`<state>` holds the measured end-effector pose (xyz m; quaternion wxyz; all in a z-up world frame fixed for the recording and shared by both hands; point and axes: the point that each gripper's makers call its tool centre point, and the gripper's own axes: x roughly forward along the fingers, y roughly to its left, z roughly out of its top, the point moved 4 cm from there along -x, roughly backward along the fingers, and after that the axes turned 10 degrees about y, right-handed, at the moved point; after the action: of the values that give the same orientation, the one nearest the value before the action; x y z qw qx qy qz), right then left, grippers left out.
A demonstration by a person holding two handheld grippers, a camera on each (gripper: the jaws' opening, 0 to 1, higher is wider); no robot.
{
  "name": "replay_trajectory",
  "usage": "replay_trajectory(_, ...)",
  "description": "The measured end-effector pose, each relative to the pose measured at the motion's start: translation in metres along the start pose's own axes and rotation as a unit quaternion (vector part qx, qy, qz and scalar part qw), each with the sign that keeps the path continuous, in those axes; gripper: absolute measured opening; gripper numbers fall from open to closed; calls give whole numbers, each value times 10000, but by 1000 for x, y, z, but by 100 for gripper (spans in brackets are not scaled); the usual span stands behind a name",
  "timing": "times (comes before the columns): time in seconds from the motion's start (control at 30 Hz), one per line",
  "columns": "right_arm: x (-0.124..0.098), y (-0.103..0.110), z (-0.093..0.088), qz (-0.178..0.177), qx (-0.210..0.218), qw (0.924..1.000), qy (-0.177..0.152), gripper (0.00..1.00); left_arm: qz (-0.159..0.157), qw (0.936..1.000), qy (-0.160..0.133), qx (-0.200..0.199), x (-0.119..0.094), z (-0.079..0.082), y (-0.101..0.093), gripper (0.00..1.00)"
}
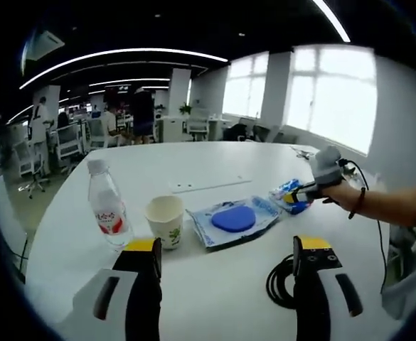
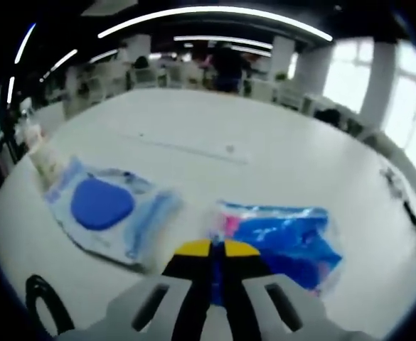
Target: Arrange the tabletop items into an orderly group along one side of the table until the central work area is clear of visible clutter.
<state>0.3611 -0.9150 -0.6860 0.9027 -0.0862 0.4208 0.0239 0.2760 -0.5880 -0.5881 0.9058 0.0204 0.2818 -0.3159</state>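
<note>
In the left gripper view, the left gripper (image 1: 227, 257) rises from the bottom with its yellow-tipped jaws spread wide and nothing between them, over a white table (image 1: 215, 167). Just beyond the left jaw stand a paper cup (image 1: 165, 221) and, further left, a clear water bottle (image 1: 107, 204) with a red label. Ahead between the jaws lies a clear packet holding a blue pad (image 1: 234, 219). A coiled black cable (image 1: 281, 283) sits partly hidden behind the right jaw. To the right, a person's hand (image 1: 343, 194) brings the right gripper (image 1: 291, 199) to a blue snack bag (image 1: 287, 193). In the right gripper view, blurred, the right gripper (image 2: 211, 248) has its jaws pressed together at the near edge of the blue snack bag (image 2: 282, 241); whether they pinch it cannot be told.
</note>
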Motion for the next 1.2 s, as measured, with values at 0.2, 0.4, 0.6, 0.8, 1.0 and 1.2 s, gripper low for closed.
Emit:
replay_trajectory(0.2,3,4,-2,45,174,9998,72,0,-18,10000,80,38,-1,-1,-1,75)
replay_trajectory(0.4,4,11,1,140,229,9996,43,0,-114,9997,165,157,-6,-7,-10,76)
replay_trajectory(0.6,10,13,-2,284,352,9989,90,0,-94,9992,300,260,-9,-14,-10,79)
replay_trajectory(0.8,11,11,-2,347,567,9978,63,1,-51,9989,392,252,-12,-20,-6,79)
replay_trajectory(1.0,10,12,0,397,771,9962,51,5,-56,9987,445,227,-13,-23,-6,79)
replay_trajectory(1.2,4,10,4,366,933,9950,-34,14,-11,9983,517,261,-13,-27,-4,81)
